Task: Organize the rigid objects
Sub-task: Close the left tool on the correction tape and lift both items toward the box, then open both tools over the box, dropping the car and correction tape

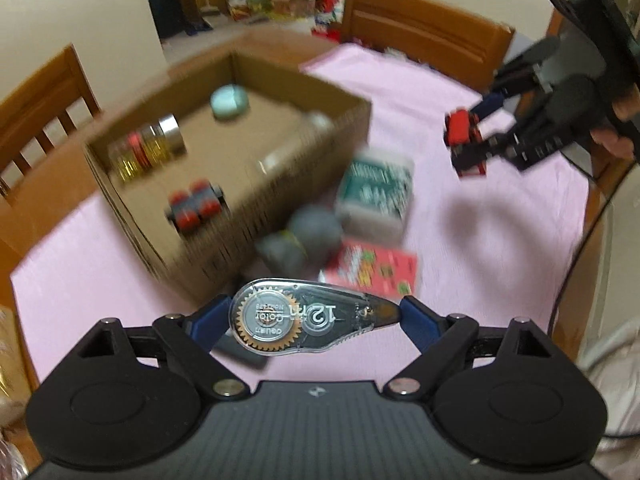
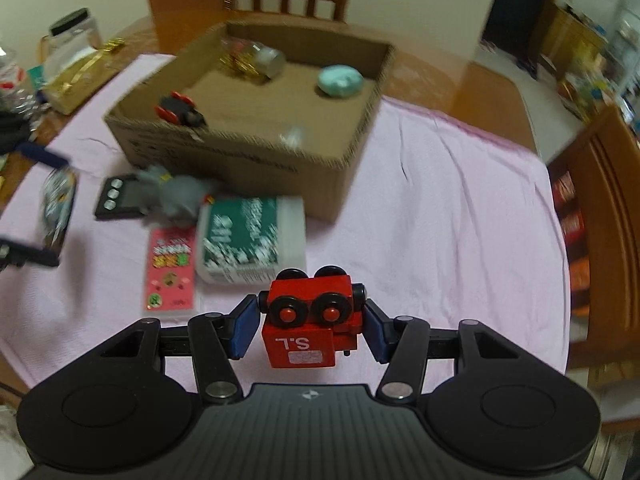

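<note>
My left gripper (image 1: 314, 312) is shut on a clear correction-tape dispenser (image 1: 304, 320) and holds it above the pink cloth. My right gripper (image 2: 308, 320) is shut on a red wooden toy train car (image 2: 310, 318) with black wheels; it also shows in the left wrist view (image 1: 466, 140), held in the air at the right. An open cardboard box (image 2: 344, 156) (image 1: 280, 184) stands on the table. Inside it lie a glass jar (image 1: 150, 148), a pale green oval object (image 2: 340, 80) and another toy car (image 2: 178, 110).
On the pink cloth (image 2: 440, 220) in front of the box lie a green-and-white pack (image 2: 248, 236), a pink packet (image 2: 170, 272), a grey plush toy (image 2: 180, 196) and a black device (image 2: 116, 196). Wooden chairs (image 1: 424, 28) surround the table. Clutter sits at the left edge.
</note>
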`<state>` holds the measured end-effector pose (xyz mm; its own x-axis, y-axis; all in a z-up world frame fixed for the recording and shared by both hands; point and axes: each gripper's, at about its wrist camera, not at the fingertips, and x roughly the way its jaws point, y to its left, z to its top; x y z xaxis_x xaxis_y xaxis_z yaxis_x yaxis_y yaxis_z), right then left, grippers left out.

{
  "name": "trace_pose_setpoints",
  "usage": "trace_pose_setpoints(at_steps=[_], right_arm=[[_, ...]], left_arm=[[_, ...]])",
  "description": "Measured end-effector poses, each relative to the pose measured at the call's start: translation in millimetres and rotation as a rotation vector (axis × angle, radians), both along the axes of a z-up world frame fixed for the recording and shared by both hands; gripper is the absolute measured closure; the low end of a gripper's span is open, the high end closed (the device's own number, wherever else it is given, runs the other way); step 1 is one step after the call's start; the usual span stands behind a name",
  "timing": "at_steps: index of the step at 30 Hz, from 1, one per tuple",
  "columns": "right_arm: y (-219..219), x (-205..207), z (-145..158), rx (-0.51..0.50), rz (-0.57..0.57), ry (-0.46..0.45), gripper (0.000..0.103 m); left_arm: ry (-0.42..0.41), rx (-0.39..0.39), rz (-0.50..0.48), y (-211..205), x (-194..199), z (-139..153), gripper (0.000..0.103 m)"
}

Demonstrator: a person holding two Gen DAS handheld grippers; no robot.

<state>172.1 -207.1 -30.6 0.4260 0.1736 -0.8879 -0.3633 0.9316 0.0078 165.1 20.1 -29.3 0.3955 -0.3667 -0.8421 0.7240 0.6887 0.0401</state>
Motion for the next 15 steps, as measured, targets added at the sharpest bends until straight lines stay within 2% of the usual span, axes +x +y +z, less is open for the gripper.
trace_pose_setpoints(at_steps=[7, 15], right_arm=[[12, 25, 35, 0.045, 0.093, -0.073, 0.043], [30, 62, 56, 0.062, 0.13, -0.163, 0.043]], left_arm=[[-0.096, -0.034, 0.096, -11, 56, 26, 0.014], [-0.123, -0.046, 0.221, -16, 131, 20, 0.014]])
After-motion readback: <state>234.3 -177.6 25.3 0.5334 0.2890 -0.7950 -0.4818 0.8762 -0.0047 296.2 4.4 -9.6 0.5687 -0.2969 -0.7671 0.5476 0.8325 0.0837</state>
